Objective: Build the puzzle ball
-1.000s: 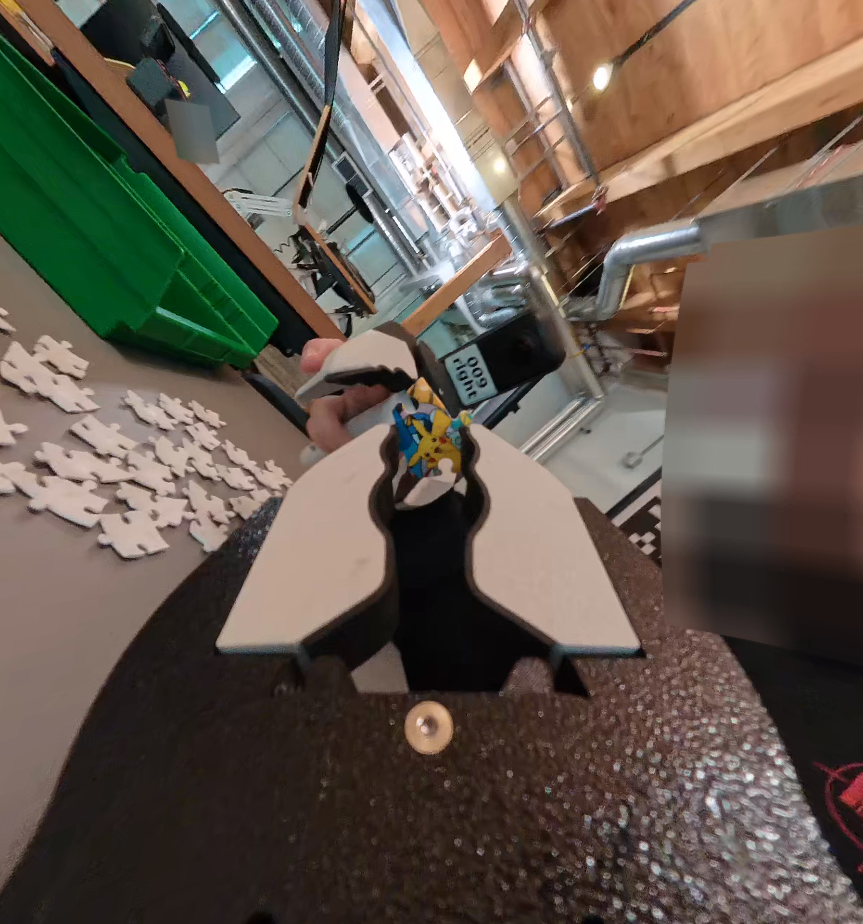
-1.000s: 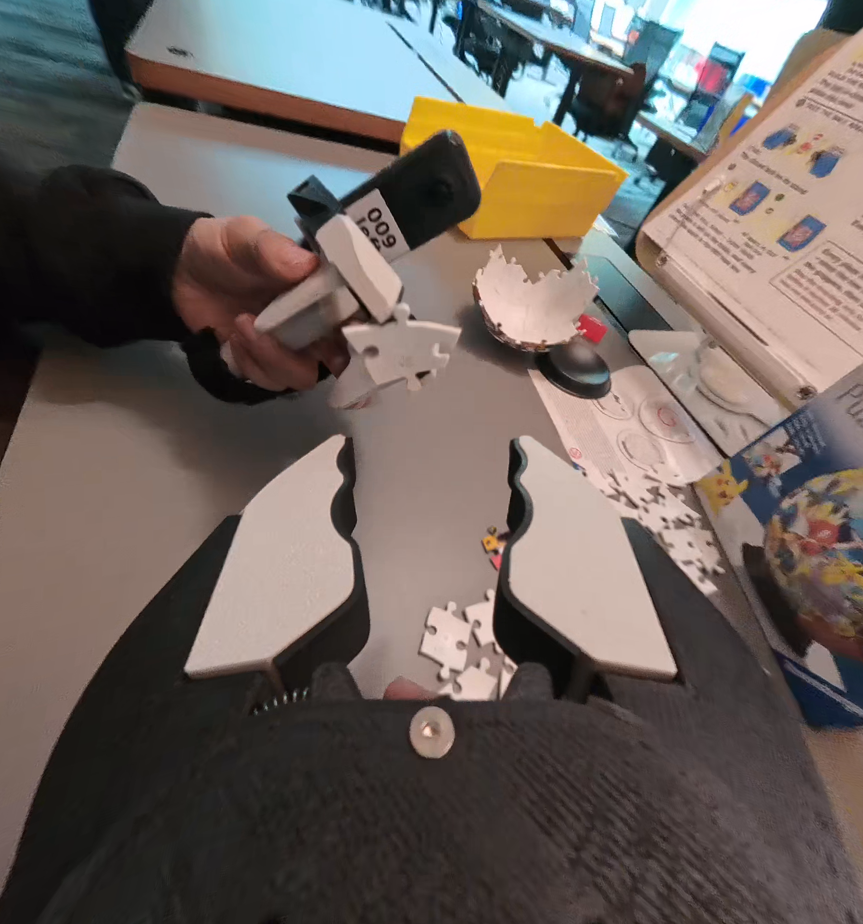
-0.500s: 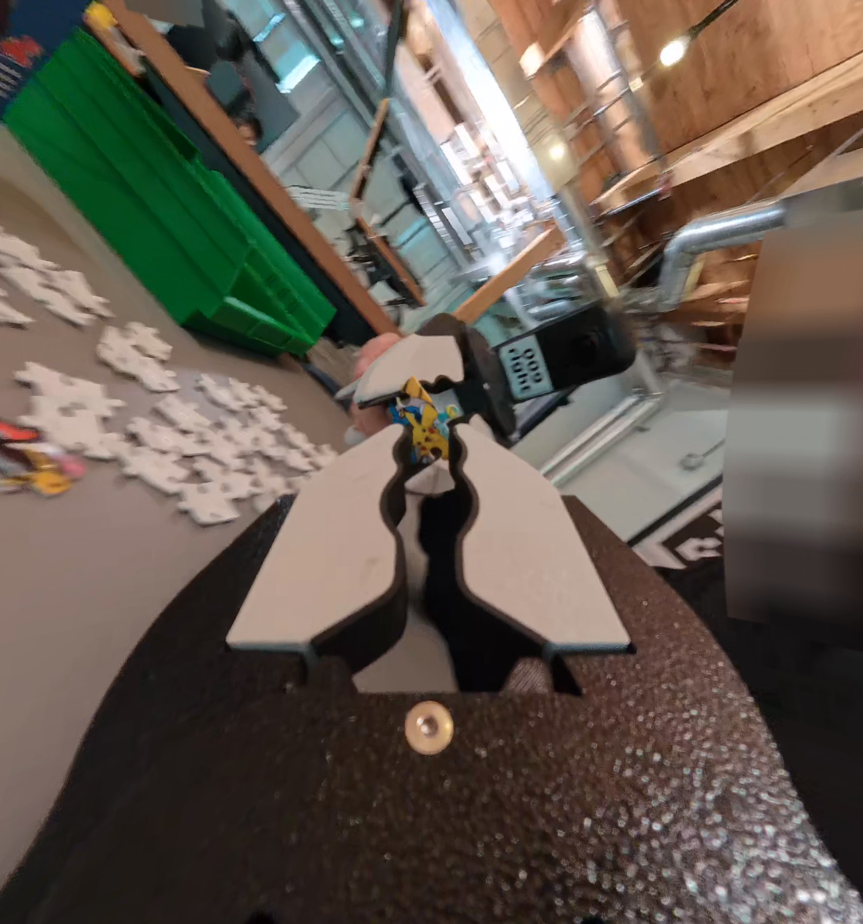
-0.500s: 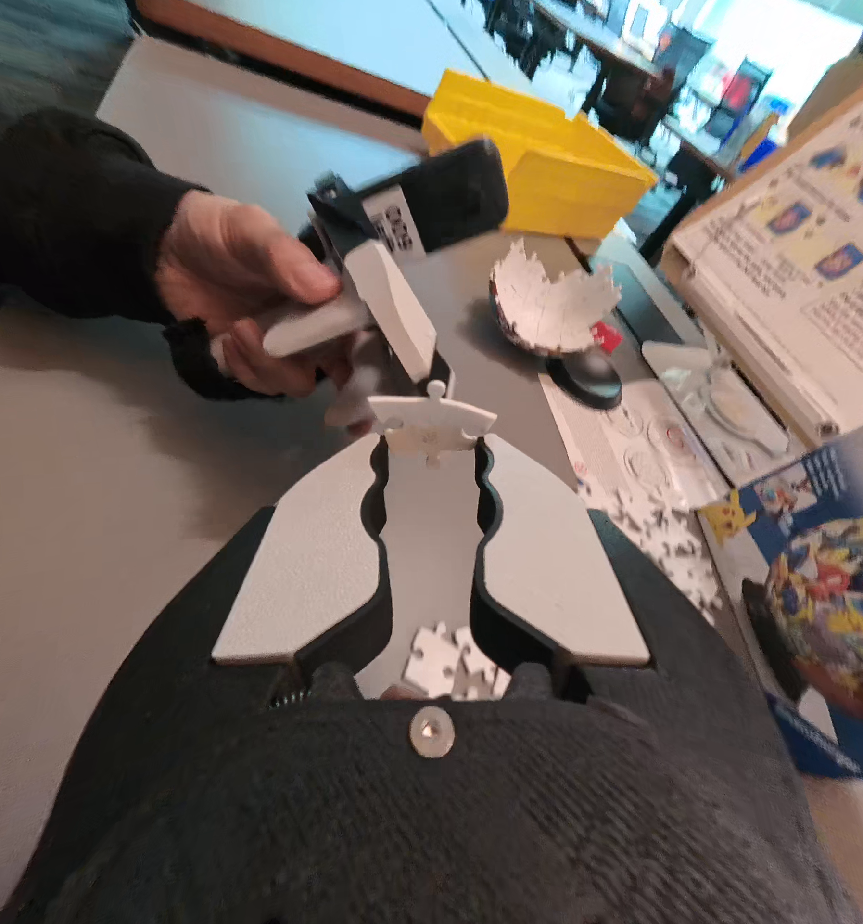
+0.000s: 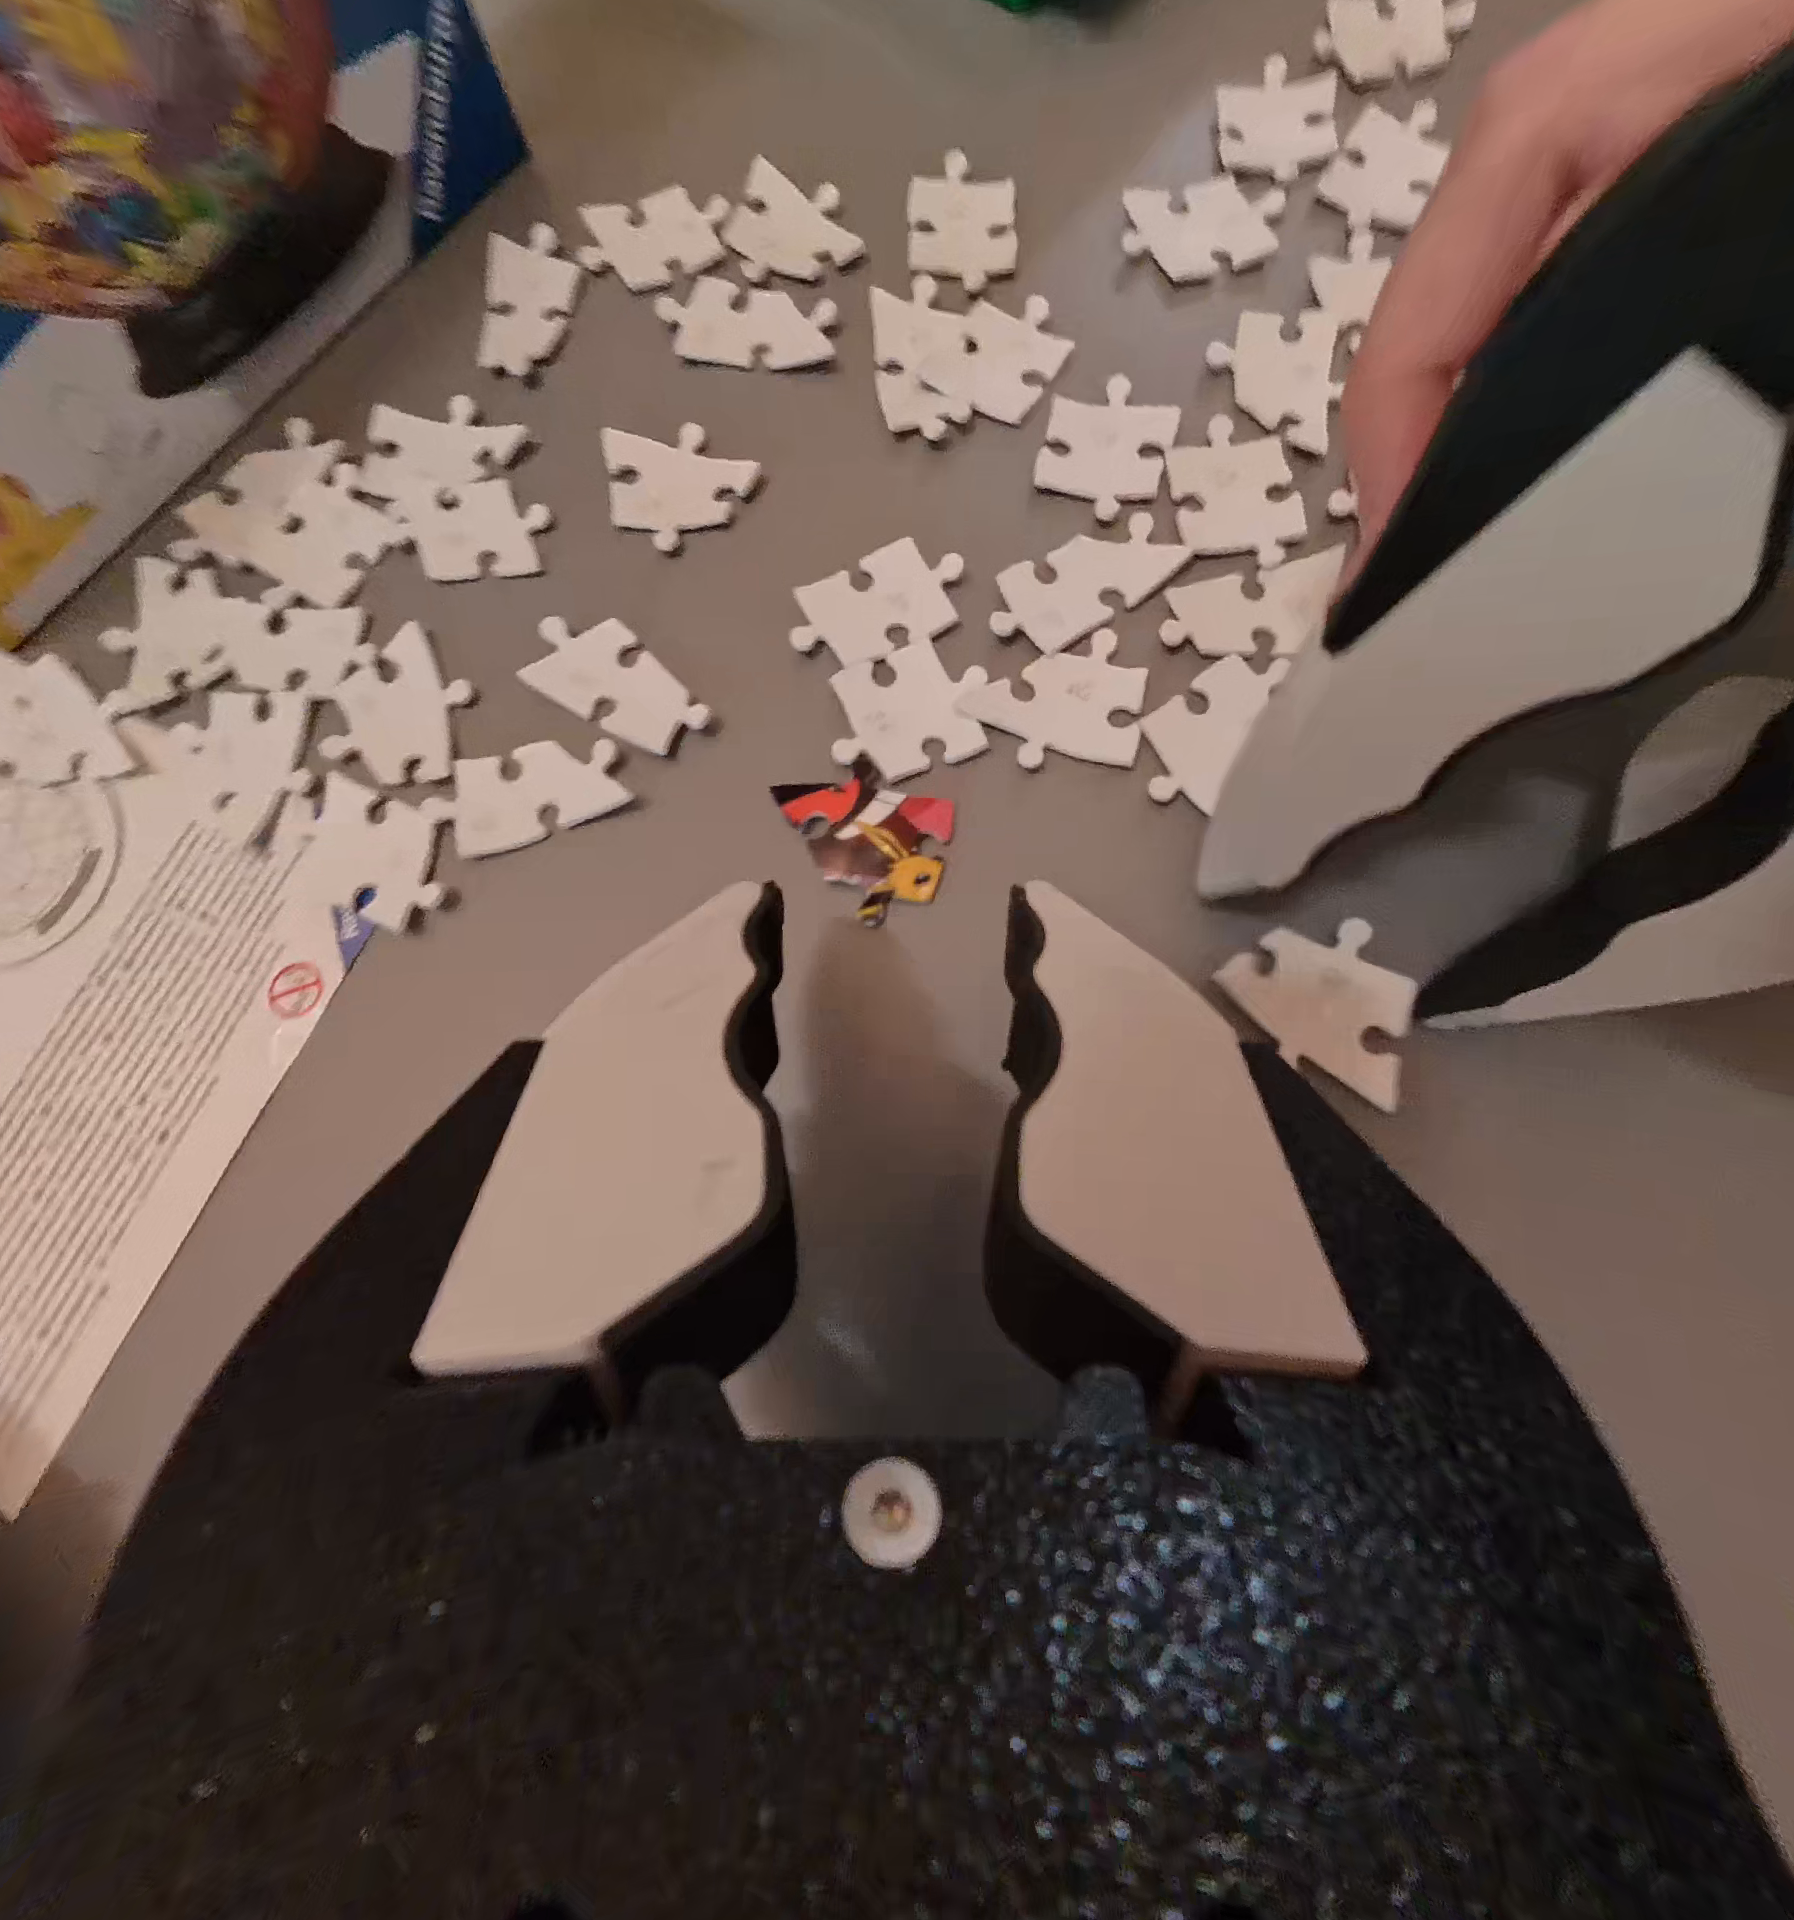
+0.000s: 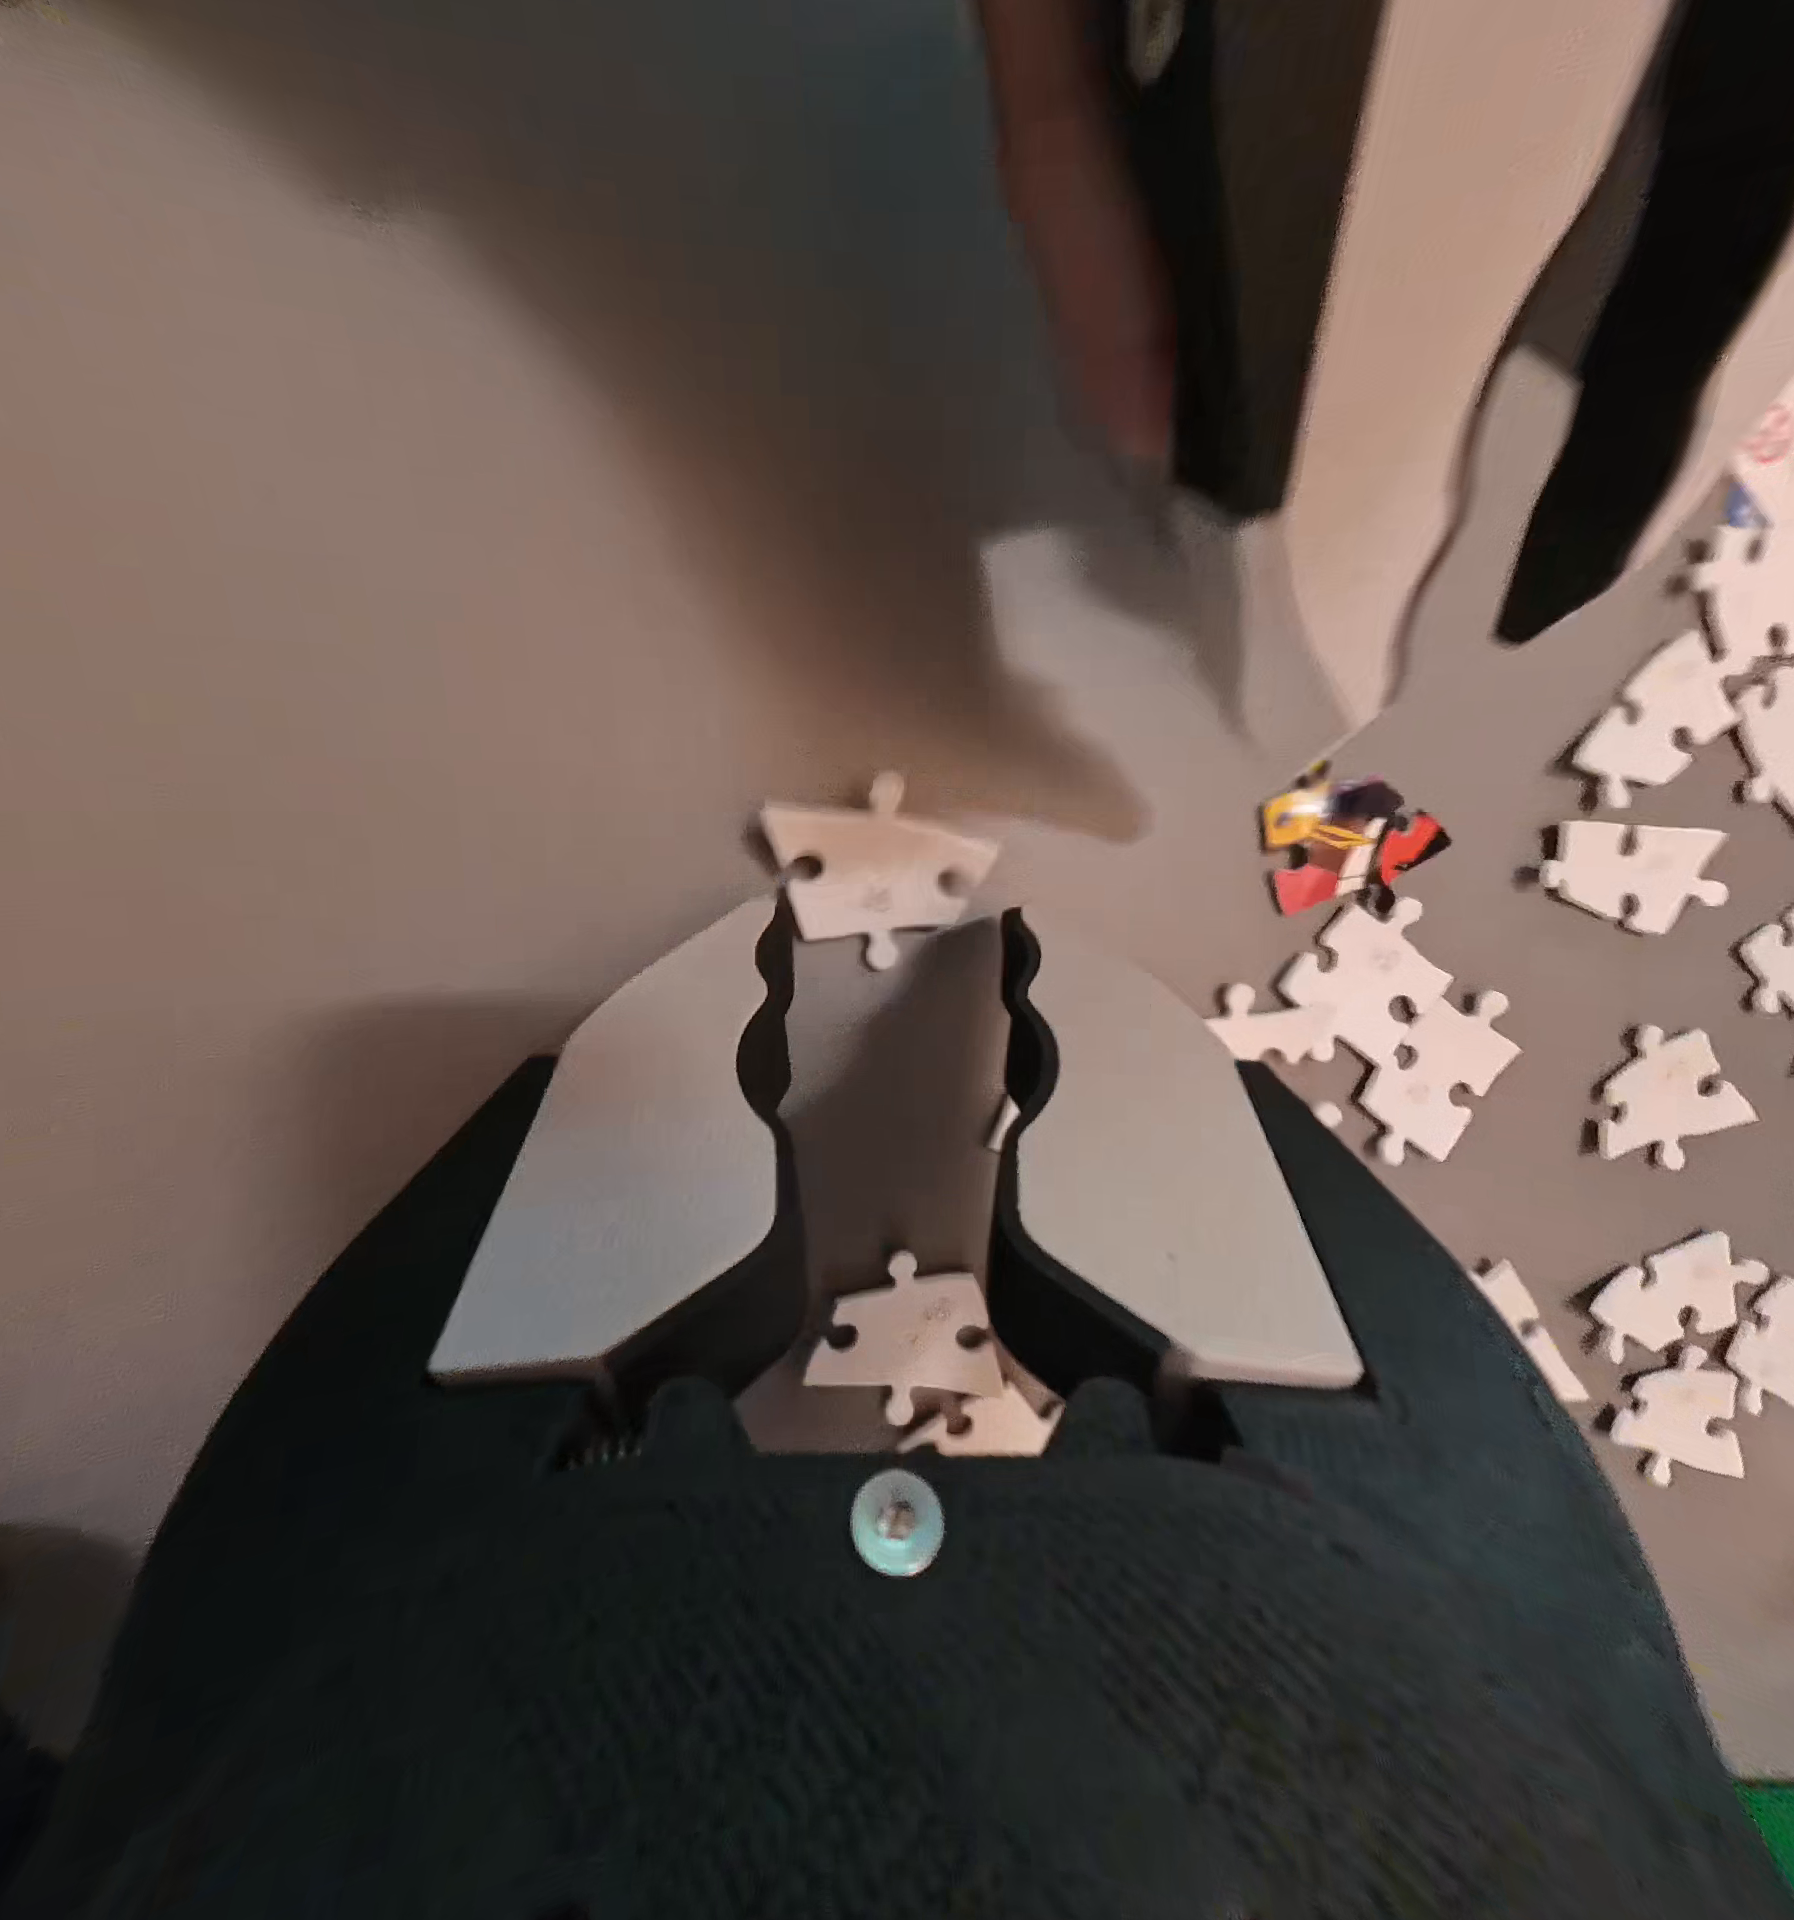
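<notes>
1. At the left edge of the left wrist view, we see the puzzle box (image 5: 176,197) and the instruction sheet (image 5: 114,1049), both cut off.
2. Centre: our left gripper (image 5: 888,914) gapes wide and empty just below a colourful piece (image 5: 872,831).
3. Right: our right gripper (image 6: 888,925), jaws apart, meets a white piece (image 6: 877,873) at its tips; whether it grips, we cannot tell.
</notes>
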